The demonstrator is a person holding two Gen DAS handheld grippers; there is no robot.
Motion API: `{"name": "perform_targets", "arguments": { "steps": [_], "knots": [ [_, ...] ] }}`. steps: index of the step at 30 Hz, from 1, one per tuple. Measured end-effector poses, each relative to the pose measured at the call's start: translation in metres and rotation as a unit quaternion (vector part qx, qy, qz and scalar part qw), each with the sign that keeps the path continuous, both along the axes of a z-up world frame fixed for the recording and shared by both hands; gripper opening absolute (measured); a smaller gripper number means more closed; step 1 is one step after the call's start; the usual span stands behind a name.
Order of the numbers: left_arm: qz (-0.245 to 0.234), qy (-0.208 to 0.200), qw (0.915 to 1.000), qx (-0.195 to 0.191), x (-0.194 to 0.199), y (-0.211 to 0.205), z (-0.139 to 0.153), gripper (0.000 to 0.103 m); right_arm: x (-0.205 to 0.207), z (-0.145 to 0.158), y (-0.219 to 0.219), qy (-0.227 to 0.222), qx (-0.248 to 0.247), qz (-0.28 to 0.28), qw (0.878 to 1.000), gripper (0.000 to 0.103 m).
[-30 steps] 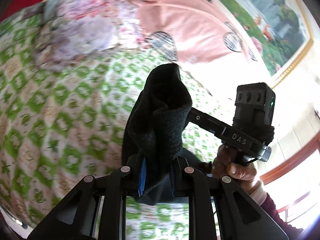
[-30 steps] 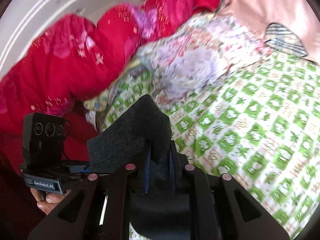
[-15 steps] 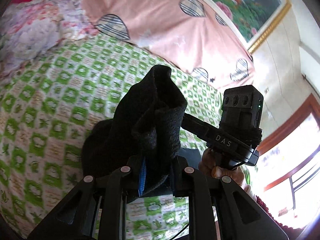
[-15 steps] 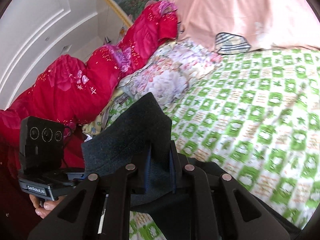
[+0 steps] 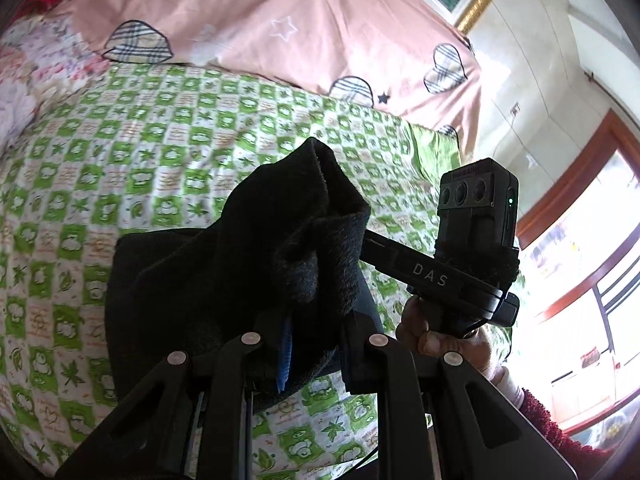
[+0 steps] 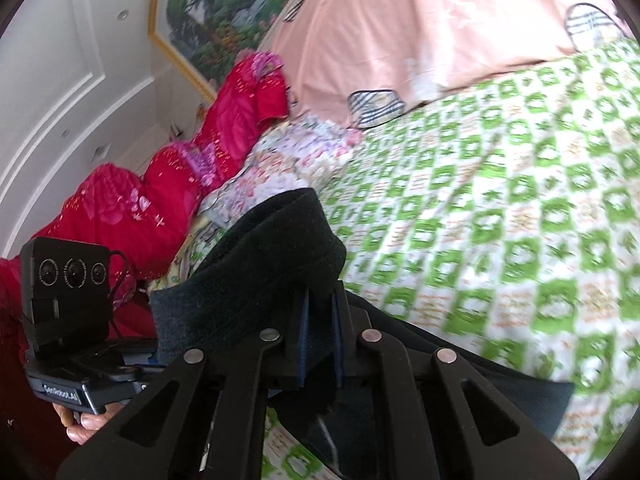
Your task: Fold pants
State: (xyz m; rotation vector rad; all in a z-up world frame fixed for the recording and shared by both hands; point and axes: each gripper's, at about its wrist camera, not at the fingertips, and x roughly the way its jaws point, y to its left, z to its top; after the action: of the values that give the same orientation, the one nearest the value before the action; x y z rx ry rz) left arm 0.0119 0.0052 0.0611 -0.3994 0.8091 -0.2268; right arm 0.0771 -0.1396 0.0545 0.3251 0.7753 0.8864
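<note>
Pants [image 5: 288, 248] of dark, fuzzy fleece bunch up in front of the left gripper [image 5: 312, 340], whose jaws are clenched on a thick fold of the cloth; the rest of the fabric drapes down onto the bed sheet [image 5: 132, 168], a green-and-white checked print. Only the left wrist view shows the right hand [image 5: 440, 336] holding the other tool's handle, and a bright window with a wooden frame [image 5: 580, 216] at far right. The right wrist view alone shows a red quilt [image 6: 168, 192] heaped at left, a gold-framed landscape painting [image 6: 224, 16] above it, and a floral blanket beside the quilt. There the right gripper [image 6: 320, 340] has its jaws clamped on a rolled, soft edge of the pants [image 6: 272, 260], lifted above the sheet. A pink pillow [image 6: 420, 32] with plaid hearts lies behind.
</note>
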Motion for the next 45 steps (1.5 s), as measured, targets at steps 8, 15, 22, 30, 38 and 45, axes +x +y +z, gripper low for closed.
{"name": "perform_targets", "arguments": {
  "steps": [8, 15, 22, 30, 38, 45],
  "knots": [
    [-0.047, 0.011, 0.9980, 0.042, 0.019, -0.047, -0.011, 0.018, -0.008, -0.010, -0.039, 0.008, 0.005, -0.040, 0.999, 0.008],
    [-0.067, 0.041, 0.9933, 0.085, 0.040, -0.074, -0.046, 0.020, -0.013, -0.023, -0.059, 0.022, -0.065, -0.091, 0.994, 0.008],
    [-0.100, 0.045, 0.9915, 0.070, 0.043, -0.082, -0.062, 0.041, -0.028, -0.028, -0.084, 0.034, -0.089, -0.158, 0.983, 0.008],
    [-0.134, 0.039, 0.9893, 0.042, 0.024, -0.082, -0.057, 0.048, -0.043, -0.021, -0.104, 0.037, -0.117, -0.256, 0.959, 0.063],
    [-0.094, 0.017, 0.9944, 0.043, 0.004, -0.053, -0.036, 0.060, -0.046, -0.001, -0.084, 0.025, -0.120, -0.257, 0.959, 0.066],
    [-0.019, 0.011, 0.9993, 0.031, -0.006, -0.003, -0.024, 0.076, -0.047, 0.003, -0.051, 0.016, -0.135, -0.234, 0.963, 0.076]
  ]
}}
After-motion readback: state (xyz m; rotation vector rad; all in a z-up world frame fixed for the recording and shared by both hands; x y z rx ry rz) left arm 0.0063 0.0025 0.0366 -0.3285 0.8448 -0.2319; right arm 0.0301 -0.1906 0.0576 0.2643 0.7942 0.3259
